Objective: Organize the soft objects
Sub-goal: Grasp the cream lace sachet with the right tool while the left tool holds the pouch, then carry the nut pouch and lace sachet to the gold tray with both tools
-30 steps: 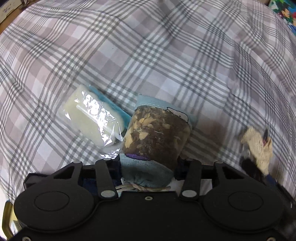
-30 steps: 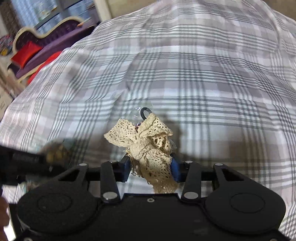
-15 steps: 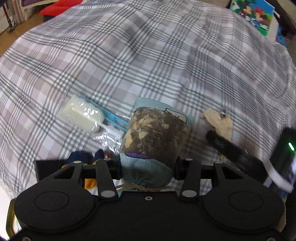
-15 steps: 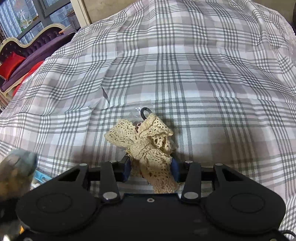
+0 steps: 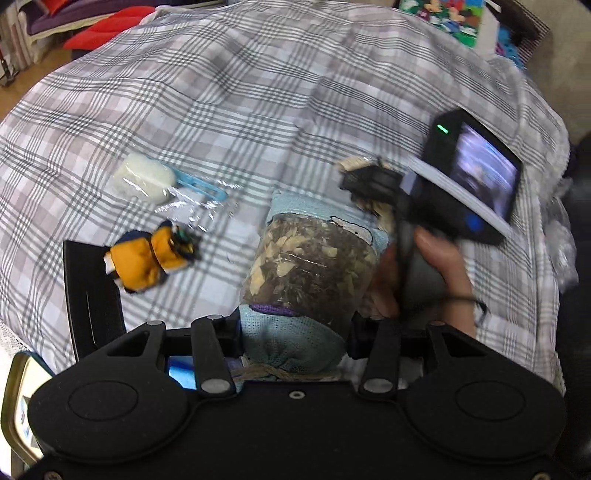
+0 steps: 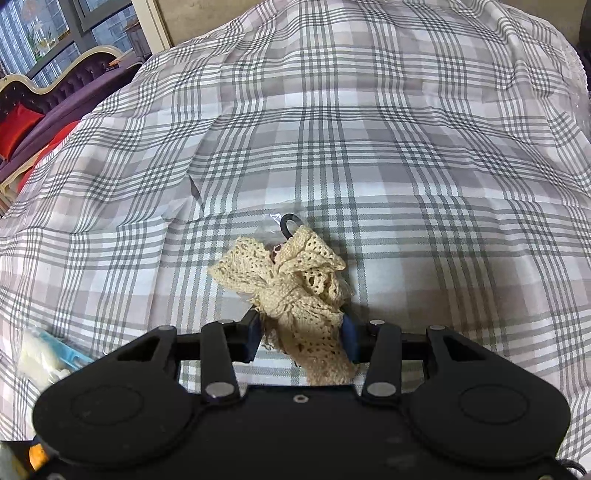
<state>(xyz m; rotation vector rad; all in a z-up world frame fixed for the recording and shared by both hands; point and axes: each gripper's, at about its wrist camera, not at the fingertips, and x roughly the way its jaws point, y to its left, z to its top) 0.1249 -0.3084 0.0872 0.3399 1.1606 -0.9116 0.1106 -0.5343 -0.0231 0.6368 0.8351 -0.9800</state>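
Two grippers each clamp one soft item above the plaid bedspread [image 6: 369, 129]: left gripper [image 5: 295, 328] pinches a blue sachet [image 5: 310, 273], right gripper [image 6: 301, 339] a lace bow [image 6: 295, 288], likely for sorting.

A grey-and-white plaid sheet [image 6: 369, 147] covers the whole bed, wrinkled into soft folds, with one small dark crease at its middle left. Beyond its far left edge stands a purple tufted sofa [image 6: 55, 92] with a cream curved frame, carrying a red cushion [image 6: 16, 127]. Behind the sofa a window [image 6: 48, 33] shows buildings outside. In the left wrist view, a bright cartoon-printed box [image 5: 447, 16] sits past the sheet's far edge, and red fabric [image 5: 107, 31] lies at upper left.
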